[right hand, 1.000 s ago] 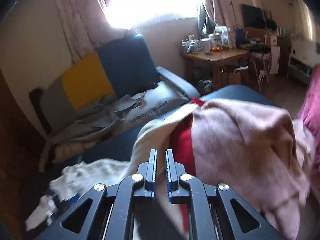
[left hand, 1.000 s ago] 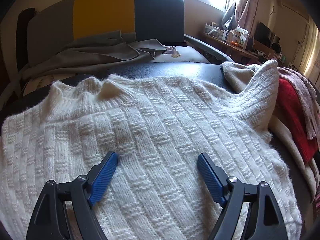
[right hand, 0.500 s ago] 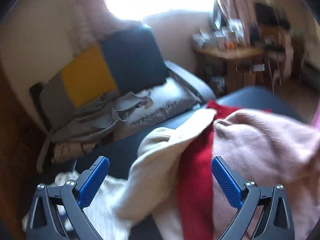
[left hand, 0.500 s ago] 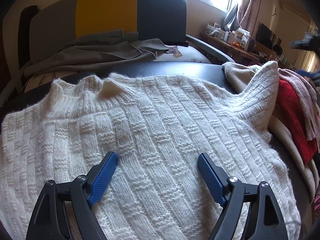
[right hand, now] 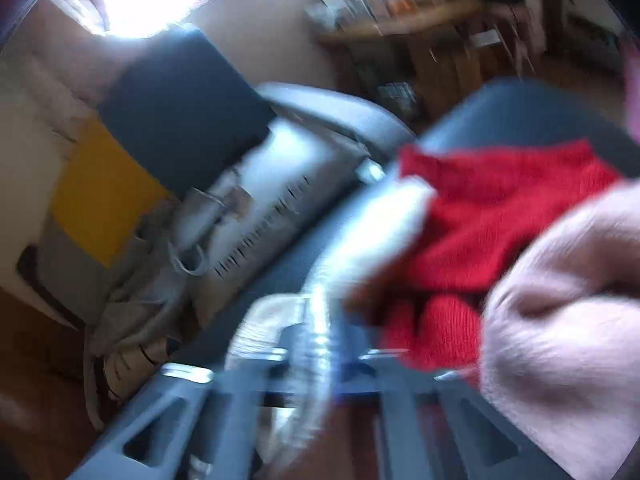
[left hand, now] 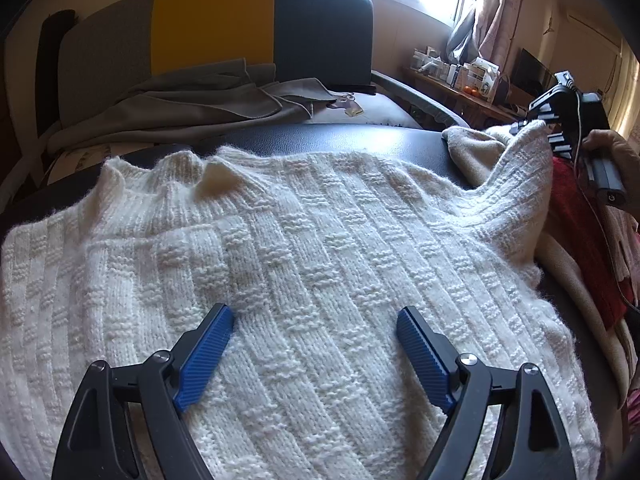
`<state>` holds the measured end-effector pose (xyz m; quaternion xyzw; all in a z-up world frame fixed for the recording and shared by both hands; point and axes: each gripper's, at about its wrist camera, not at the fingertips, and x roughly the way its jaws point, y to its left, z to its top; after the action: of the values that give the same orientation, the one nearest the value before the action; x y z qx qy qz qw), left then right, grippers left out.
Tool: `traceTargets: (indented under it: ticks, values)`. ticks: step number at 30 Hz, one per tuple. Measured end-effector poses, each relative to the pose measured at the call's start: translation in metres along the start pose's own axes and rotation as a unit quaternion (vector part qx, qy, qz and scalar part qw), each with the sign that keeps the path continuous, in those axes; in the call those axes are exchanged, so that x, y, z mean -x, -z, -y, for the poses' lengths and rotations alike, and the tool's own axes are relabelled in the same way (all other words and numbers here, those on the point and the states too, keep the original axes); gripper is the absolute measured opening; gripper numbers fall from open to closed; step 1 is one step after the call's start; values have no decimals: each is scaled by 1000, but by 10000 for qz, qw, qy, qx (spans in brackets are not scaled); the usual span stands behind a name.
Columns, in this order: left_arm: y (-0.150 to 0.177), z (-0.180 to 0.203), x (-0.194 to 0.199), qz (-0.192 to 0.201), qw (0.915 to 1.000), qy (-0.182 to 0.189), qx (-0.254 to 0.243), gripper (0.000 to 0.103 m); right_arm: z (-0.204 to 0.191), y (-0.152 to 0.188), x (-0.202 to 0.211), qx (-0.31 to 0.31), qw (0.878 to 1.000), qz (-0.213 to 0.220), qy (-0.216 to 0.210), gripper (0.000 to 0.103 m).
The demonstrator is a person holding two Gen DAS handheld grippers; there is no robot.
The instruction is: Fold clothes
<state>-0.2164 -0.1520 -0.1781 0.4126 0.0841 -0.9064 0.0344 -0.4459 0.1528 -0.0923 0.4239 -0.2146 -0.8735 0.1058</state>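
Note:
A white cable-knit sweater (left hand: 304, 264) lies spread flat on a dark padded surface (left hand: 336, 140), neck at the far left. My left gripper (left hand: 316, 344) hovers low over its body, open, with nothing between the blue pads. The sweater's right sleeve (left hand: 520, 184) rises to the far right, where my right gripper (left hand: 538, 130) has its cuff. The right wrist view is badly blurred. It shows the right gripper (right hand: 320, 332) with jaws close together and a pale strip of the sleeve (right hand: 320, 304) between them.
Red (right hand: 500, 224) and pink (right hand: 568, 320) garments and a beige one (left hand: 476, 152) are piled at the right. A sofa with grey, yellow and dark cushions (left hand: 212, 24) and grey cloth (left hand: 192, 100) stands behind. A cluttered wooden table (left hand: 460, 80) is under the window. A hand (left hand: 612, 148) holds the right gripper.
The right gripper opened wide, swung down to the sleeve cuff and closed on it. It now shows in the left wrist view. The left gripper has hardly moved.

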Motion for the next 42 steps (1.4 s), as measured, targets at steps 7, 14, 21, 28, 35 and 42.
traceTargets:
  ticks: [7, 14, 21, 28, 35, 42]
  values:
    - [0, -2, 0, 3, 10000, 32, 20, 87, -16, 13, 35, 425, 9989, 123, 182, 7]
    - [0, -3, 0, -2, 10000, 65, 36, 87, -42, 76, 182, 894, 9907, 868, -544, 7]
    - [15, -12, 22, -83, 10000, -31, -33, 84, -49, 159, 299, 1099, 9810, 1391, -795, 7]
    - [31, -22, 46, -168, 9997, -137, -108, 79, -46, 143, 305, 1029, 9810, 1644, -61, 12]
    - [32, -33, 68, -26, 9990, -389, -222, 79, -2, 83, 209, 613, 9838, 921, 1408, 71]
    - [-6, -62, 77, 524, 9965, -648, -104, 79, -31, 138, 206, 1388, 9873, 707, 309, 75]
